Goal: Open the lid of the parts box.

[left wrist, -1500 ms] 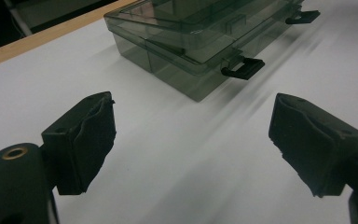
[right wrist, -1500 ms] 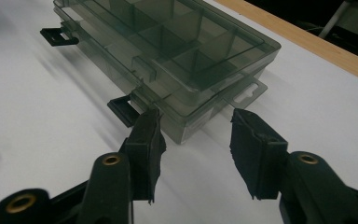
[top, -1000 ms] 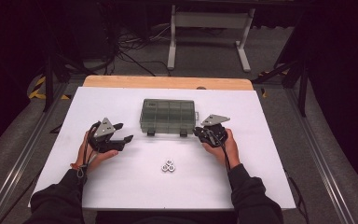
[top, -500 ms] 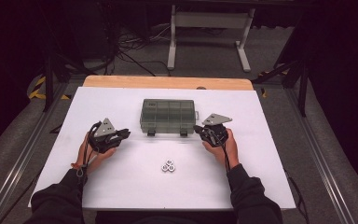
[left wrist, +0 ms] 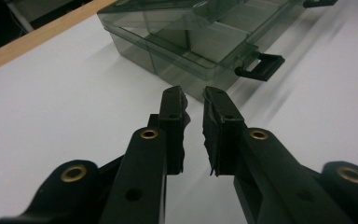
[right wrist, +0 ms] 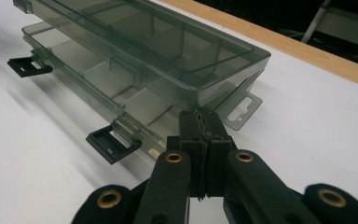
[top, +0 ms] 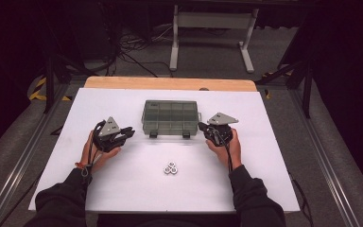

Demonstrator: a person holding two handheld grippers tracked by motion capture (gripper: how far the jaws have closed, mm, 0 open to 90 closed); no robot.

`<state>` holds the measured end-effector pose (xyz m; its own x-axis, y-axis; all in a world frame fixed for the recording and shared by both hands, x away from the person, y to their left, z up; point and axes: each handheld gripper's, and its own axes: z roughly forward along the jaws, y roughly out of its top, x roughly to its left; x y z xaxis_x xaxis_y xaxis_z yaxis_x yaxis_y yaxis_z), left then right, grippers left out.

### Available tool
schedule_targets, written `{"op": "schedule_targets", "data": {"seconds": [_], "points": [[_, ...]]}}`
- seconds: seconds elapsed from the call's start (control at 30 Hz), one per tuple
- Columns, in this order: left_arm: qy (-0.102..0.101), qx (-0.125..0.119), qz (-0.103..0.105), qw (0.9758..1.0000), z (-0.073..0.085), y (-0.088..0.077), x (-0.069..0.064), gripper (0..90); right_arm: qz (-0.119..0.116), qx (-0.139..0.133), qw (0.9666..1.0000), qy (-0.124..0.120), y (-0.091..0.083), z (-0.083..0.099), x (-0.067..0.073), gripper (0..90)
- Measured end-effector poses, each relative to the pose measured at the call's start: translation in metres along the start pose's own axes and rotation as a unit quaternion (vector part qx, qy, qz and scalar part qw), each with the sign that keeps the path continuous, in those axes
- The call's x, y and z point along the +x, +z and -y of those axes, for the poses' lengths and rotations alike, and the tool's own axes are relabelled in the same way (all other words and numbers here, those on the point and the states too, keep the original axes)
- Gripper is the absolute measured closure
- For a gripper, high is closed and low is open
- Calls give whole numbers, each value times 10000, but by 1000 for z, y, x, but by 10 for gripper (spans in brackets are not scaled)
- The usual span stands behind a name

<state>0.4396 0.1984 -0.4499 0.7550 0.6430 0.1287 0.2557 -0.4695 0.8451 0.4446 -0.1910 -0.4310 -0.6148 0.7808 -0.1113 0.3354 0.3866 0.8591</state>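
Smoked plastic box [top: 170, 117]: centre frame, latches undone, lid ajar.
Left gripper [left wrist: 193, 126]: my jaws nearly closed, just reopened slightly, empty.
Right gripper [right wrist: 200, 123]: closed, empty.
Next: I'd lift the lid.

High view: fixed above near side, facing forward and down over whole white table [top: 123, 189]; left gripper view: low, close, facing compartment box [left wrist: 200, 42] from left; right gripper view: low, close, from right; all share box.

1 organizer box [top: 170, 117], 3 nuts [top: 171, 168], 2 tongs [top: 125, 133]
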Motion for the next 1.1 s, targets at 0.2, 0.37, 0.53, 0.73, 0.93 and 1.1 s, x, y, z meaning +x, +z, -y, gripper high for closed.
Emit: {"op": "schedule_targets", "data": {"seconds": [0.2,0.37,0.53,0.73,0.93,1.1], "points": [[65,-22,-218,9997,-11,6,1,601,55,-79,9999,-101,2,-4,2,860],[203,84,-373,9991,-24,20,0,492,251,-126,9992,-268,2,-7,4,798],[364,140,-448,9982,-39,31,0,454,387,-222,9988,-215,1,-11,0,737],[444,200,-492,9976,-59,41,1,437,464,-309,9978,-363,3,-20,-1,672],[534,177,-546,9969,-73,45,6,504,390,-395,9968,-577,4,-25,-4,678],[524,45,-610,9968,-76,38,14,627,357,-483,9968,-533,0,-36,-5,713]]}}
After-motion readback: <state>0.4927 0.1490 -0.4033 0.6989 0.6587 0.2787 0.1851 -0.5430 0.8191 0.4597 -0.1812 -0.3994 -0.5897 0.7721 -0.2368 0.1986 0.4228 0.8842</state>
